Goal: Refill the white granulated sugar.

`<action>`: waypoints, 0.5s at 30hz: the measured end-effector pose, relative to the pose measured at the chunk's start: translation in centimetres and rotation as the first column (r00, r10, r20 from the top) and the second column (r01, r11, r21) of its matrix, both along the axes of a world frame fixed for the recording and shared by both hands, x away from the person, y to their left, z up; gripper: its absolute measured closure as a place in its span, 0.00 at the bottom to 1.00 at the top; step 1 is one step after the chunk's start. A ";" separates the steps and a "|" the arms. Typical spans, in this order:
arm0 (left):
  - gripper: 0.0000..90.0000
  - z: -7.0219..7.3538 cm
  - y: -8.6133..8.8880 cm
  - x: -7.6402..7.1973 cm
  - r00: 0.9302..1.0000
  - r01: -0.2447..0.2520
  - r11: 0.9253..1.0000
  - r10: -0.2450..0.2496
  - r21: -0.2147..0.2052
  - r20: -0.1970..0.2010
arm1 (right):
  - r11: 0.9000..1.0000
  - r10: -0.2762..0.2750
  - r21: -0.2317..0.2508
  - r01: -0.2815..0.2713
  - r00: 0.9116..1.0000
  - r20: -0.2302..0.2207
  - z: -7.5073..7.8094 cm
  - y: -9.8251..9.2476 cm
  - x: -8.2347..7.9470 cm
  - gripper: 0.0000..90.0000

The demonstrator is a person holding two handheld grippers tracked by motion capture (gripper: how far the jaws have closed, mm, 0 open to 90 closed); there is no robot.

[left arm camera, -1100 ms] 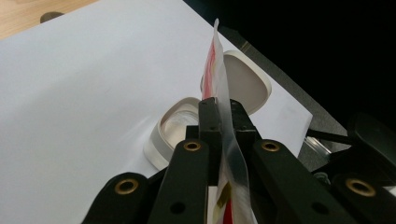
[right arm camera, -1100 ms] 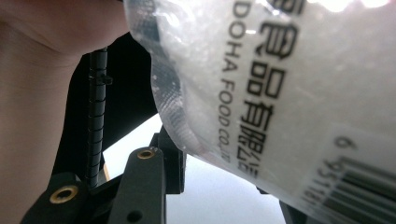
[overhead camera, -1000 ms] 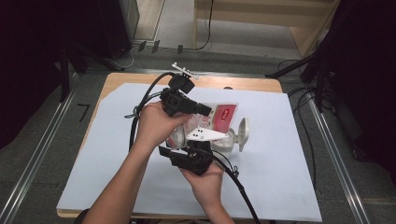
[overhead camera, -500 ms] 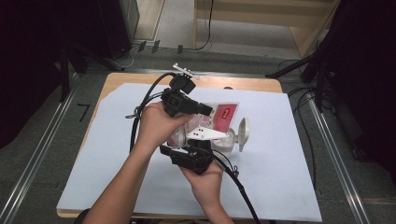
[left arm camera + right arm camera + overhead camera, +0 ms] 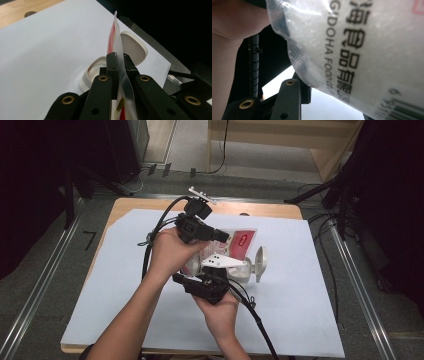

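A clear bag of white granules with a red label [image 5: 243,241] hangs over the table between both grippers. My left gripper [image 5: 225,237] reaches in from the left, and in the left gripper view it [image 5: 119,57] is shut on the bag's thin flat edge [image 5: 116,37]. My right gripper [image 5: 220,270] holds the bag from the near side. In the right gripper view the printed bag [image 5: 362,50] sits between its jaws [image 5: 332,100], and the left pad presses on it. Below the bag stands a white container [image 5: 93,71] with its hinged lid [image 5: 132,47] open.
A white sheet [image 5: 310,295] covers most of the wooden table [image 5: 270,210]. Black cables [image 5: 150,240] trail from both grippers across the sheet. Metal rails [image 5: 45,285] and dark floor lie to either side of the table.
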State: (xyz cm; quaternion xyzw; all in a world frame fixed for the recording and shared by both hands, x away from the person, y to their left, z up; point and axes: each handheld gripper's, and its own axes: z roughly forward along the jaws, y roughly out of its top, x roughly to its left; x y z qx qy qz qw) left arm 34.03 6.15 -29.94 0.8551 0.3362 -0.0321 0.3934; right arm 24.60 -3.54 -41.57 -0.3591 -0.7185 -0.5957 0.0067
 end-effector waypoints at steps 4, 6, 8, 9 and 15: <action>0.98 0.4 -0.1 -0.1 1.000 0.004 1.000 -0.003 0.018 -0.002 | 1.000 0.001 0.014 -0.001 1.000 0.002 0.2 0.1 0.0 0.70; 0.98 0.5 -0.1 -0.1 1.000 -0.004 1.000 0.004 0.017 0.001 | 1.000 0.001 0.020 -0.001 1.000 0.002 0.3 0.1 0.0 0.70; 0.98 0.7 -0.1 -0.2 1.000 -0.007 1.000 0.007 0.020 -0.001 | 1.000 0.007 0.021 -0.007 1.000 0.003 0.4 0.2 0.0 0.70; 0.98 0.7 -0.1 -0.2 1.000 -0.002 1.000 0.002 0.023 0.001 | 1.000 0.008 0.021 -0.008 1.000 0.003 0.5 0.2 0.0 0.70; 0.98 0.9 0.2 -0.2 1.000 -0.001 0.999 0.001 0.036 0.002 | 0.999 0.023 0.030 -0.023 1.000 0.001 0.6 0.4 0.0 0.70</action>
